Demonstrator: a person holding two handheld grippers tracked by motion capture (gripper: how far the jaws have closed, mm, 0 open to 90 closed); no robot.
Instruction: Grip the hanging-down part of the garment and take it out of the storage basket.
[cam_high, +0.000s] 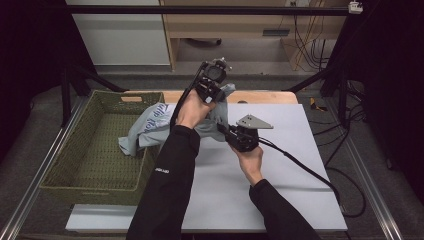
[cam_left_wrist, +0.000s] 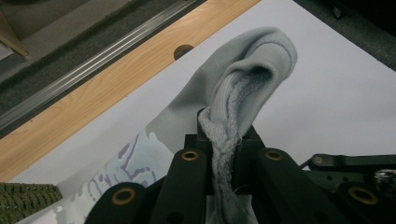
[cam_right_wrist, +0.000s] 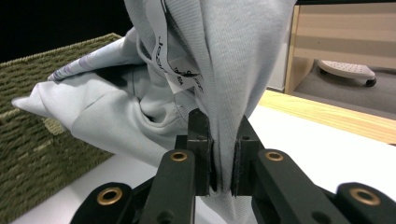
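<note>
1 pale grey sweatshirt (cam_high: 150, 125) with a printed front hangs between 2 hand-held grippers, its lower part trailing over the rim of 1 green woven basket (cam_high: 60, 170) at the left of the white table (cam_high: 280, 165). The left gripper (cam_high: 212, 82), raised highest, has its jaws clenched on a ribbed cuff or hem (cam_left_wrist: 243, 93), a twisted fold of knit passing between them. The right gripper (cam_high: 227, 132), lower and nearer the person, has its jaws pinched on a fold of the same garment (cam_right_wrist: 224, 93); a sewn-in label (cam_right_wrist: 180, 72) hangs just above them. In the step judged to be in hand, lifting the sweatshirt out of the basket to spread it on the table, both grips should remain firm while the grippers draw apart evenly, so that the fabric opens without slipping from the thin pinch at the right. The trailing part should clear the basket rim before the garment is lowered. Count: 1 sweatshirt, 1 basket, 2 grippers, 1 table.
</note>
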